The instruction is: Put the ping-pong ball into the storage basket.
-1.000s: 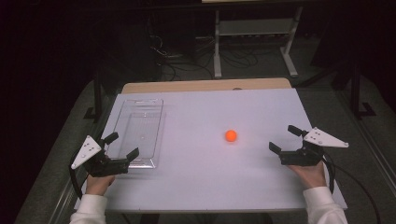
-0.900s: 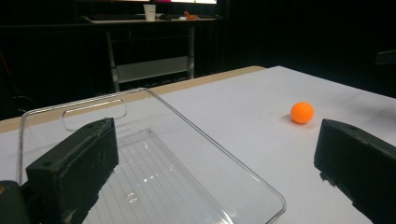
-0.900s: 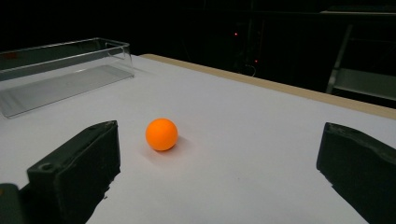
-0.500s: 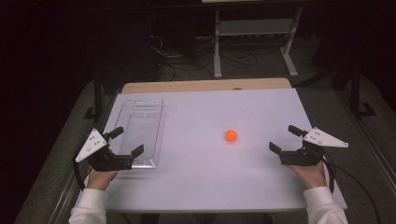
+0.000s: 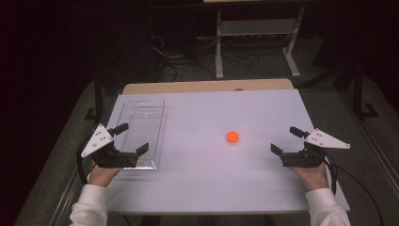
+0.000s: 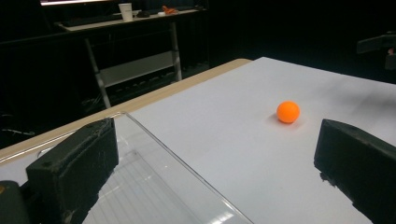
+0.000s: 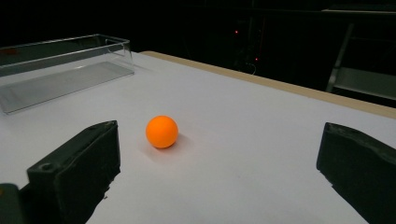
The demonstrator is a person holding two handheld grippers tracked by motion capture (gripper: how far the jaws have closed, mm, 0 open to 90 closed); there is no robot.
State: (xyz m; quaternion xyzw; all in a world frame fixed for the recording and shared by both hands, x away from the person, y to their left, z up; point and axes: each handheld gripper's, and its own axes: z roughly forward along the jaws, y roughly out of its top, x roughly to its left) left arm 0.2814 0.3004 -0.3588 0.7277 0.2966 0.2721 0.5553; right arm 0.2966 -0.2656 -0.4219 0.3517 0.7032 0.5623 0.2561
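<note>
An orange ball [image 5: 232, 137] rests on the white table [image 5: 207, 188], right of centre. A clear plastic tray [image 5: 141, 129] lies empty along the left side. My left gripper [image 5: 131, 139] hangs open over the tray's near end, jaws wide apart with nothing between them. In the left gripper view the ball [image 6: 288, 112] sits well ahead, past the tray's clear wall [image 6: 187, 177]. My right gripper [image 5: 288, 140] is open at the right side, a little short of the ball. The right gripper view has the ball [image 7: 162, 131] ahead, nearer its left jaw, and the tray [image 7: 60, 70] beyond.
A wooden strip [image 5: 207, 87] edges the table's far side. Behind it in the dark stand a metal shelf frame [image 5: 256, 35] and cables on the floor. The other gripper [image 6: 380, 46] appears at the far right of the left gripper view.
My left gripper has moved rightward and slightly forward, over the tray's near end. The right gripper and the ball have stayed put.
</note>
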